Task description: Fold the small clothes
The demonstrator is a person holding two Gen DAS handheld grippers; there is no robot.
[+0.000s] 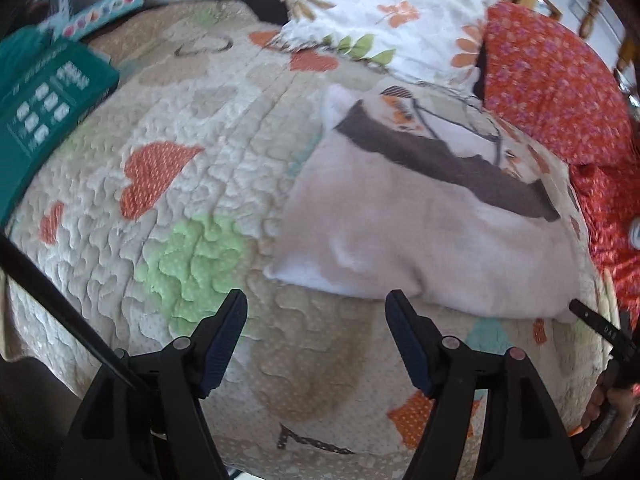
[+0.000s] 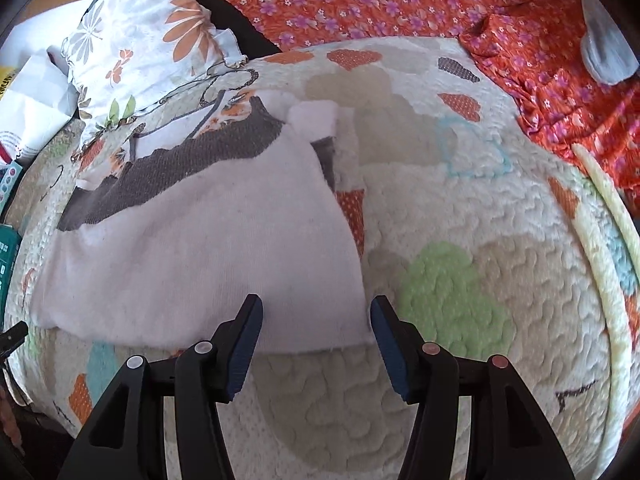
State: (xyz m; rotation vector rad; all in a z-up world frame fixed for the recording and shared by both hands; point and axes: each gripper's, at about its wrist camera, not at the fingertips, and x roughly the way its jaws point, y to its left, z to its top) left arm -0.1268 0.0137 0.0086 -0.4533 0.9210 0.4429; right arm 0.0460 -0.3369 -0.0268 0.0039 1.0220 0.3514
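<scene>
**Both grippers open, garment lying folded on the quilt**

Here's the left gripper [image 1: 316,304], jaws standing wide, nothing between them, only quilt [image 1: 168,120] below. The garment [image 1: 420,232] lies just ahead and to its right, a pale pinkish-white piece folded over on itself, with a dark grey band across its far part. The left gripper's right-hand fingertip [image 1: 394,300] sits right at the near hem; I can't tell if it touches.

Over to the right gripper [image 2: 316,308]: jaws apart here too, not pressing anything. The garment [image 2: 208,248] spreads ahead and to its left, and its near right corner falls in the gap between the fingers. Left fingertip [image 2: 254,306] overlaps the cloth's near edge in this view; contact is unclear.

The quilt [image 2: 480,208] is cream, with orange hearts and green patches. At its far edge lies a floral pillow [image 1: 384,12], and beside that an orange flowered sheet [image 2: 400,0]. A teal box [image 1: 44,96] rests on the quilt's left side, well clear of the garment. In the left view the other gripper's tip [image 1: 588,316] peeks in at the right edge.
</scene>
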